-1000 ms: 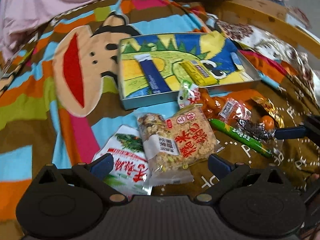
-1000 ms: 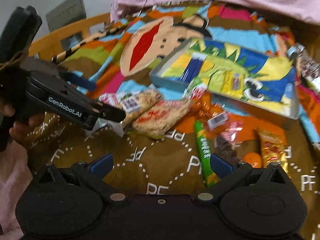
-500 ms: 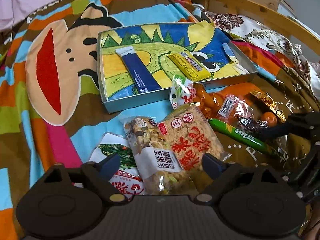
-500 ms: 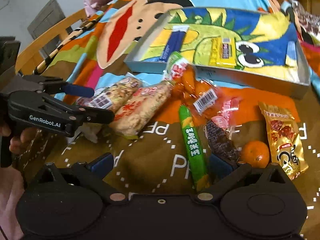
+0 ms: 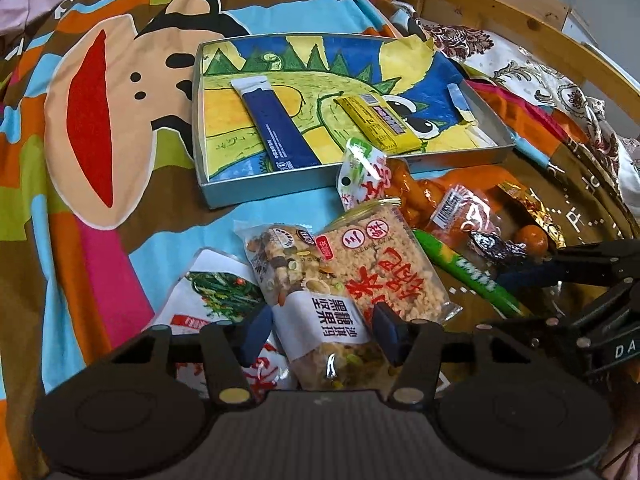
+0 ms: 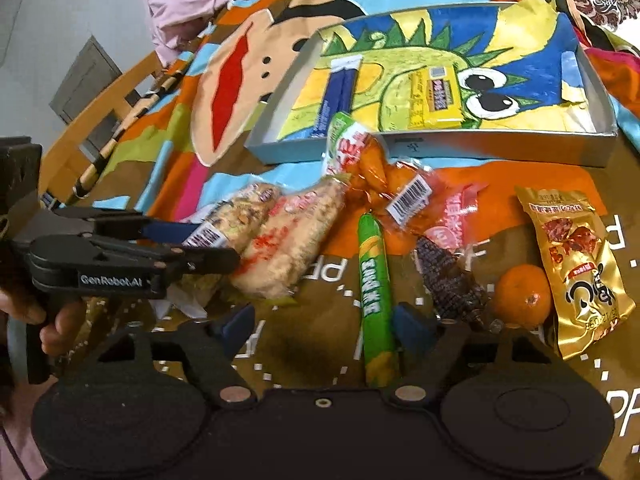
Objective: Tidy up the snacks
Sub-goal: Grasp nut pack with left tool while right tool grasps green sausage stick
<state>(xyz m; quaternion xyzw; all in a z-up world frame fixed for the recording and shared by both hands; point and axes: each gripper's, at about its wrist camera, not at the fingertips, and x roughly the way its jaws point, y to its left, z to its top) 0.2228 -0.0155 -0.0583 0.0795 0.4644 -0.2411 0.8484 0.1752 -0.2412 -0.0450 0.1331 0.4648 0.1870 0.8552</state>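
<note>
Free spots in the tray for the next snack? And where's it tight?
Bare tray floor lies left of the blue stick pack, between it and the yellow bar, and right of the bar toward the far corner. Crowded: the snack pile in front of the tray's near wall, where both grippers work.

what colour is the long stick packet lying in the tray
Dark blue with a white end; the left wrist view shows it best.
</note>
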